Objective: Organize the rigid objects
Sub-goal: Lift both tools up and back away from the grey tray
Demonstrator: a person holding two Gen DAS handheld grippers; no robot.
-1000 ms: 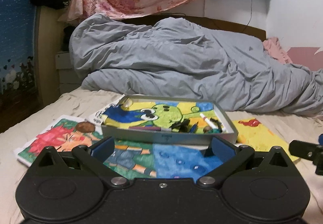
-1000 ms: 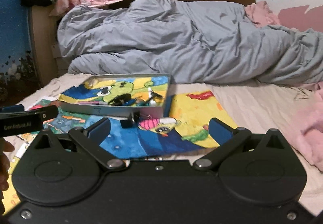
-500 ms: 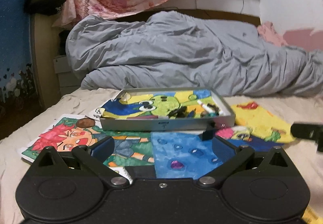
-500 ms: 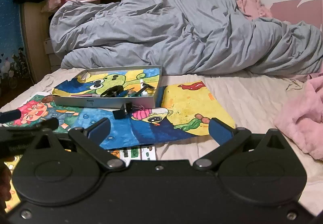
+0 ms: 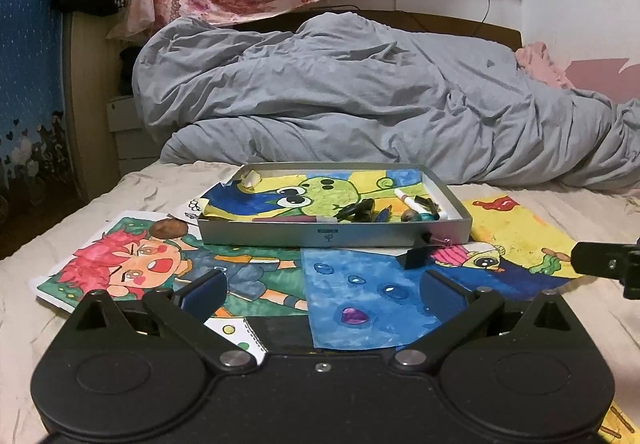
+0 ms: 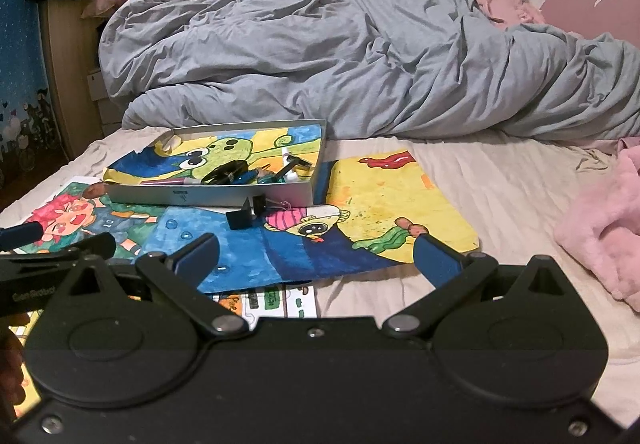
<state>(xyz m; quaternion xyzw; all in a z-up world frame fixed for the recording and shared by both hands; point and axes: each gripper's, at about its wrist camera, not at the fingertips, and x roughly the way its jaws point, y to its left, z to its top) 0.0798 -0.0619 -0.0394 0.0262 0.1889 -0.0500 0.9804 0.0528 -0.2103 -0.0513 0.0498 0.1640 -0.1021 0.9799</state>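
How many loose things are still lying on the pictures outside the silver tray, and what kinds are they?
Black binder clip: 1
Brown nut-like lump: 1
Total: 2 outside the tray.

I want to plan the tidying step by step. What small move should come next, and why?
Probably bring the right gripper forward and down to the black binder clip. Both grippers are open and hold nothing. The clip lies on the blue drawing just outside the grey tray, where the other small items already lie. The brown nut also waits outside, nearer the left gripper.
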